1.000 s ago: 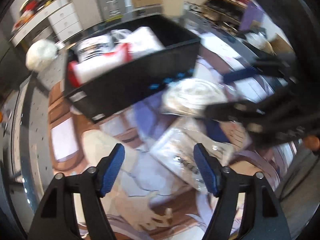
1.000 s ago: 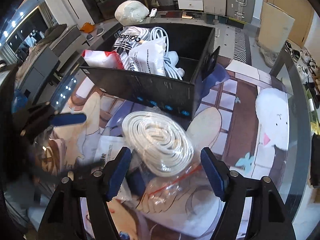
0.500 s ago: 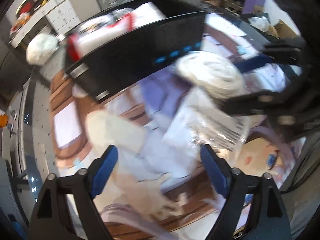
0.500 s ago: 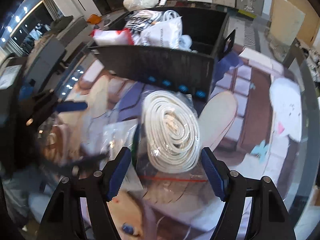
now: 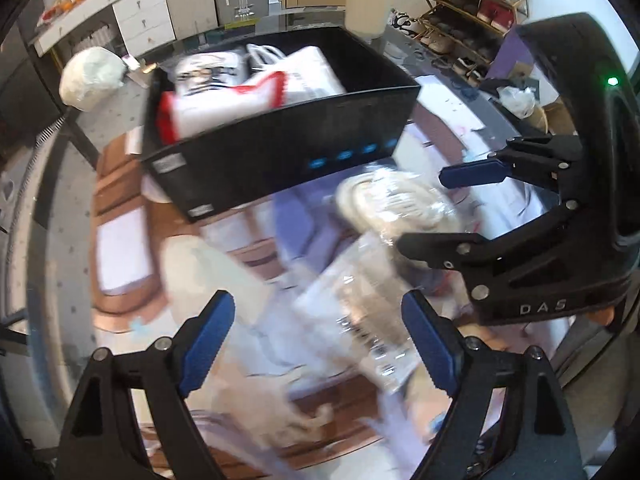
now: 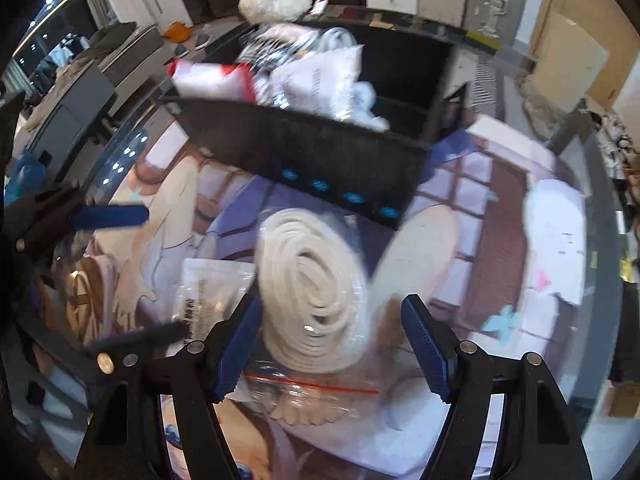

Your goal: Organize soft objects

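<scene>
A coil of white rope in a clear zip bag (image 6: 316,292) lies on the printed table mat, just in front of the black bin (image 6: 320,160). My right gripper (image 6: 332,344) is open, its fingers on either side of the coil's near part. The coil also shows in the left wrist view (image 5: 396,204), with the right gripper (image 5: 436,208) around it. My left gripper (image 5: 320,344) is open above a flat clear packet (image 5: 368,320), which also shows in the right wrist view (image 6: 208,292). The bin (image 5: 280,160) holds several bagged soft items (image 5: 256,92).
A white bundle (image 5: 90,76) sits on the table behind the bin's left end. The printed mat (image 6: 520,240) covers the glass table. A shoe rack (image 5: 472,4) and cabinets stand beyond the table.
My right gripper has moved closer, so the coil now sits between its fingers. My left gripper has shifted and swung over the flat packet. Both stay open.
</scene>
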`<state>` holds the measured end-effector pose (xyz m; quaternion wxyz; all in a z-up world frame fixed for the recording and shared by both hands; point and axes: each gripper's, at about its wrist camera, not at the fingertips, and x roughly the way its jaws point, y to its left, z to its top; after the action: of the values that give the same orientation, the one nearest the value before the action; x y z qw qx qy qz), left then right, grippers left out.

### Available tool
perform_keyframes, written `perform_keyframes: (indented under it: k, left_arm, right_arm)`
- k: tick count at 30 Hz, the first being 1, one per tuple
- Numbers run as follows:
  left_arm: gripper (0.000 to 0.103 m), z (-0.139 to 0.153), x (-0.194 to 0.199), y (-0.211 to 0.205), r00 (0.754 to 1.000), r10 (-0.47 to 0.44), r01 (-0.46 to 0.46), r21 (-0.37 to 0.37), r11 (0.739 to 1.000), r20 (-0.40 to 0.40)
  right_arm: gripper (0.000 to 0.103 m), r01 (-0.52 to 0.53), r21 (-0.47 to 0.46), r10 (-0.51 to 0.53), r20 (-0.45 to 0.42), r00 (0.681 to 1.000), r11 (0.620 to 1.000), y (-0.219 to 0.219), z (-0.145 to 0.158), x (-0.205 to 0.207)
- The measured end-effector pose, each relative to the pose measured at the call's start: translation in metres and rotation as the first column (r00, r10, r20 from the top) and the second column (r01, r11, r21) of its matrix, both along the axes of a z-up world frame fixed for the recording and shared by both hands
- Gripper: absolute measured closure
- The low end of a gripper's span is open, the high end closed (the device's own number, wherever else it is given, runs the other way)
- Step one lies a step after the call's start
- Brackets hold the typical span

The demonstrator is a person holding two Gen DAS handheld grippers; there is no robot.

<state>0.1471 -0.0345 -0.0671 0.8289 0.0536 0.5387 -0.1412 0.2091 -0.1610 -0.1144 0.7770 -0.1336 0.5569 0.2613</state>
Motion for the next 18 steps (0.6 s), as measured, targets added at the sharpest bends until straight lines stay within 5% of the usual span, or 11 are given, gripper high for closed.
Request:
perform_keyframes:
  k: [3, 10, 18]
  left_arm:
    - [0.016, -0.003, 0.010, -0.017, 1.000, 0.017, -0.017, -0.014, 1.000, -0.009]
    - [0.016, -0.016, 0.013, -0.044, 1.000, 0.007, -0.008, 0.094, 0.996, 0.009]
    - [0.016, -0.024, -0.001, -0.018, 1.000, 0.007, -0.004, 0.130, 0.992, -0.022]
  right_arm:
    - [0.029, 0.038, 0.011, -0.038, 0.027, 0.999, 0.999, -0.013, 0.008, 0.002]
    - [0.029, 0.049, 0.009, -0.049, 0.009, 0.999, 0.999, -0.022, 0.003, 0.008]
    - [0.029, 0.022, 0.018, -0.022, -0.014, 1.000, 1.000, -0.011, -0.002, 0.001]
